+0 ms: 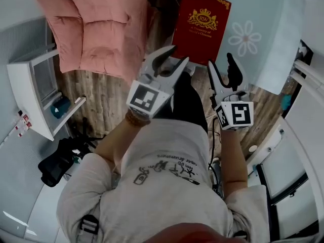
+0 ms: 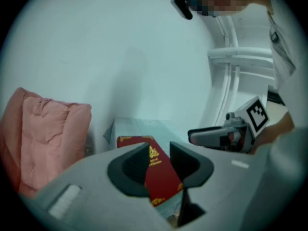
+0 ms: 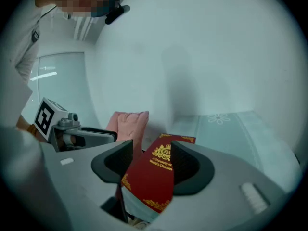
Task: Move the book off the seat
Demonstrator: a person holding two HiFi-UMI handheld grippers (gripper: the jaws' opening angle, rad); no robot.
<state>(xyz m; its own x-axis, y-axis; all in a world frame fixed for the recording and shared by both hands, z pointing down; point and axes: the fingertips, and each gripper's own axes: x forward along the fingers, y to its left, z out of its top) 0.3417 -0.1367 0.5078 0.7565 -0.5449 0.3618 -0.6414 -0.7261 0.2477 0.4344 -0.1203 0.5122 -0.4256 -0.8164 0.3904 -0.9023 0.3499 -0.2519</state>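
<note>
Far ahead, the book point(image 1: 201, 24) lies flat on the left corner of the pale flowered top point(image 1: 263, 34), just right of the pink seat point(image 1: 96, 27). Nearer, well apart from it, the left gripper point(image 1: 178, 54) has its jaws narrowly parted. The right gripper point(image 1: 220, 61) stands wider. Both are empty.

The book point(image 1: 201, 27) is closed and lies flat, cover up: dark red with a gold crest, gold lettering and gold corner ornaments. It rests on a pale surface with a white flower print point(image 1: 263, 29), and its near end seems to jut past the edge. It lies apart from the pink padded seat point(image 1: 86, 29).
</note>
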